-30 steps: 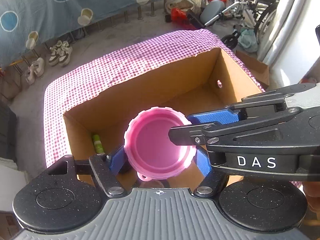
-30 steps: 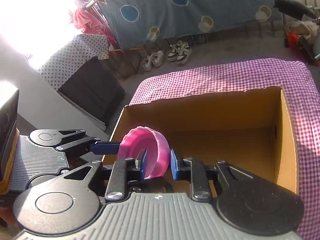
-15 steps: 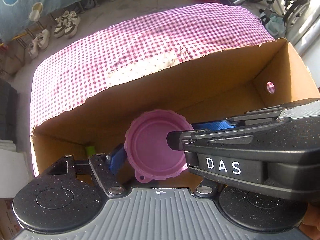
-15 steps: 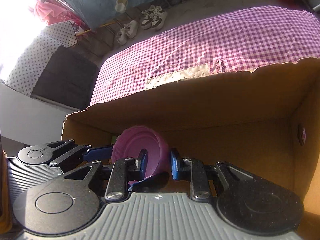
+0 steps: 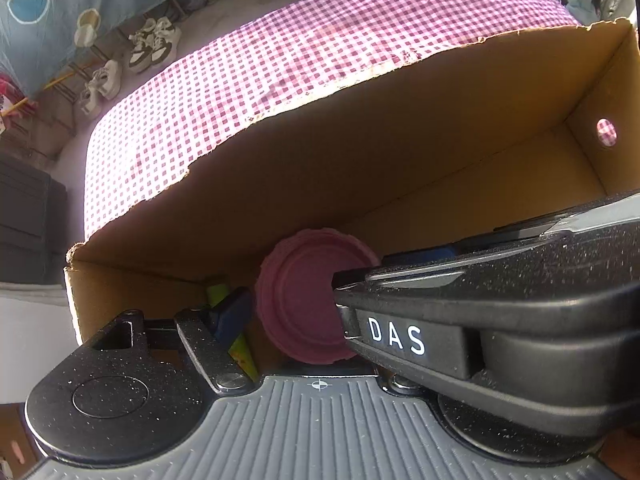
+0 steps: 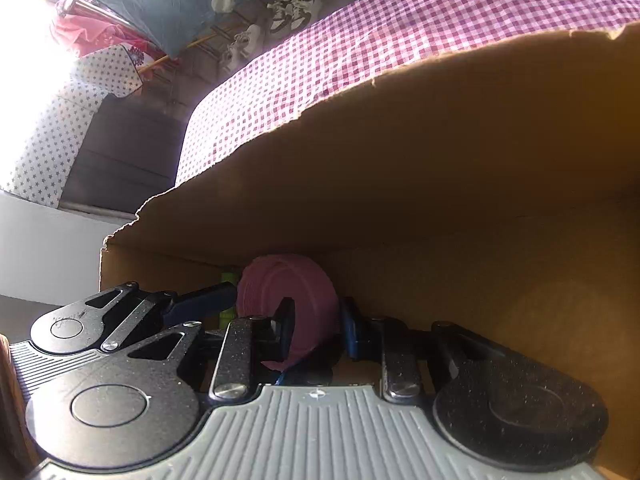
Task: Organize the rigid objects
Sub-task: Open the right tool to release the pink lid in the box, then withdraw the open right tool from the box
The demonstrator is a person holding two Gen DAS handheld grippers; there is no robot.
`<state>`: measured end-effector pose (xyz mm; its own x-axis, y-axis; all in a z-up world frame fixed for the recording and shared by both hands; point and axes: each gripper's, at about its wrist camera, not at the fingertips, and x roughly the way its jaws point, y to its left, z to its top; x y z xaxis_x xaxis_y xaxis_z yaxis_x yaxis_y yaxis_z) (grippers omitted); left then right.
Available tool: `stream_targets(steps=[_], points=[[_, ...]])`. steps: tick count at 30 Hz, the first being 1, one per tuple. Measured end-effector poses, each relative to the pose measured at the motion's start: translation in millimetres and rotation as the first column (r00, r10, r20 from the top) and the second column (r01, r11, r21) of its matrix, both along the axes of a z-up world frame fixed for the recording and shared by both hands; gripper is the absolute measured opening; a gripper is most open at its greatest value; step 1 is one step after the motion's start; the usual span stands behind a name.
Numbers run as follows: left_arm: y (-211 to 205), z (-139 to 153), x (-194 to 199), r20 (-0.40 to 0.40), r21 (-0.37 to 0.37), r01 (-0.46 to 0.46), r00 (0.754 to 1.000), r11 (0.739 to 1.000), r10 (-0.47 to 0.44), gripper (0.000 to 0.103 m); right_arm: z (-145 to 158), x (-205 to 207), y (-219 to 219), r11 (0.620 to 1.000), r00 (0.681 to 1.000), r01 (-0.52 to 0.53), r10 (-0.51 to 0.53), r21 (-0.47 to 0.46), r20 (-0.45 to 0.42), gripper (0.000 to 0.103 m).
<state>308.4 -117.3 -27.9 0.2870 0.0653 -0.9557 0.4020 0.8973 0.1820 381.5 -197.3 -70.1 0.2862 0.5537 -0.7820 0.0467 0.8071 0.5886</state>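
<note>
Cardboard box (image 5: 400,168) fills most of both views; it sits on a table under a purple checked cloth (image 5: 304,60). Near wall and near floor of the box are hidden behind the gripper bodies; in the right wrist view the right end is cut off by the frame edge. One round hole shows in the right end wall.

Box contents: a pink lid (image 5: 304,300) low in the left end, standing on edge with its flat face toward the left wrist camera. Beside it at the left corner a yellow-green object (image 5: 240,350), mostly hidden by a blue finger; cannot identify it.

Right gripper (image 6: 316,326): jaws narrow, clamped across the lid's rim, one pad on each face. In the left wrist view its black body crosses from the right and covers the lid's right side.

Left gripper (image 5: 320,312): jaws opening. Left blue pad (image 5: 232,312) stands clear of the lid's edge; the right pad is hidden behind the right gripper, so contact there cannot be told. The lid lies between the fingers.

Versus a second ago: both grippers and the lid were above the box rim; now they are down inside, with the far wall rising behind them. The lid was then in sun, now in shade.
</note>
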Motion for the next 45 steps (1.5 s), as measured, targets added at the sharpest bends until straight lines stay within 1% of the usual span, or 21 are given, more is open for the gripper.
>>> stream_targets(steps=[5,8,10,12,13,14,19,24,27,29,30,31,33,34,35,37,38,40,42,43,45], points=[[-1,2,-6,0.014,0.029,0.032,0.999,0.999,-0.032,0.076,-1,-1,3,1.000,1.000,0.001,-0.001,0.007,-0.008,0.029],[-4,8,-8,0.038,0.034,0.038,0.999,0.999,-0.039,0.078,3,-2,-4,1.000,1.000,0.020,-0.020,0.012,-0.006,0.030],[-5,14,-11,0.050,0.027,0.041,0.998,0.999,-0.042,0.081,9,-5,-14,0.998,0.999,0.046,-0.046,0.036,-0.001,0.032],[-5,21,-13,0.059,0.014,0.041,0.997,0.999,-0.042,0.082,17,-9,-23,0.996,0.998,0.067,-0.068,0.065,0.008,0.043],[-5,25,-14,0.066,0.011,0.038,0.997,0.999,-0.038,0.085,23,-12,-28,0.994,0.997,0.077,-0.079,0.078,0.020,0.052],[-5,29,-17,0.077,0.004,0.036,0.996,0.999,-0.036,0.085,30,-15,-32,0.993,0.996,0.081,-0.084,0.087,0.037,0.054],[0,56,-33,0.115,-0.045,0.029,0.993,0.999,-0.023,0.085,66,-47,-57,0.983,0.988,0.088,-0.107,0.164,0.111,0.054],[15,97,-62,0.171,-0.145,0.033,0.985,0.989,-0.007,0.085,95,-102,-86,0.961,0.969,0.087,-0.143,0.264,0.201,0.054],[35,121,-79,0.191,-0.255,0.037,0.982,0.966,0.013,0.086,109,-142,-95,0.943,0.953,0.075,-0.163,0.324,0.254,0.054],[51,138,-98,0.220,-0.331,0.047,0.975,0.942,0.029,0.090,123,-174,-101,0.934,0.938,0.052,-0.167,0.354,0.303,0.056],[56,144,-106,0.233,-0.357,0.056,0.972,0.932,0.031,0.094,129,-193,-104,0.931,0.928,0.041,-0.170,0.363,0.331,0.057],[63,150,-118,0.253,-0.396,0.071,0.967,0.915,0.035,0.098,134,-206,-106,0.930,0.920,0.028,-0.168,0.367,0.354,0.062],[73,157,-142,0.279,-0.466,0.111,0.960,0.878,0.027,0.100,142,-241,-109,0.919,0.888,-0.002,-0.180,0.395,0.422,0.069],[80,158,-156,0.296,-0.511,0.146,0.955,0.847,0.015,0.103,143,-254,-109,0.911,0.874,-0.005,-0.197,0.413,0.445,0.076],[84,156,-171,0.313,-0.541,0.178,0.950,0.822,0.000,0.102,141,-267,-111,0.907,0.861,0.002,-0.216,0.422,0.460,0.082],[88,147,-197,0.329,-0.576,0.211,0.944,0.790,-0.013,0.102,135,-291,-110,0.917,0.843,0.049,-0.251,0.396,0.476,0.087],[89,141,-207,0.330,-0.586,0.220,0.944,0.780,-0.018,0.102,128,-305,-108,0.930,0.832,0.086,-0.264,0.357,0.488,0.091],[92,125,-231,0.325,-0.611,0.239,0.945,0.755,-0.036,0.102,117,-324,-100,0.952,0.822,0.150,-0.270,0.266,0.501,0.093],[92,107,-248,0.319,-0.617,0.218,0.948,0.756,-0.013,0.102,106,-335,-84,0.970,0.827,0.187,-0.241,0.156,0.508,0.096],[90,96,-253,0.307,-0.616,0.192,0.952,0.764,0.008,0.102,101,-338,-73,0.975,0.828,0.202,-0.218,0.088,0.517,0.097],[84,76,-260,0.274,-0.617,0.165,0.962,0.770,0.013,0.102,98,-350,-58,0.974,0.821,0.224,-0.169,-0.036,0.545,0.098]])
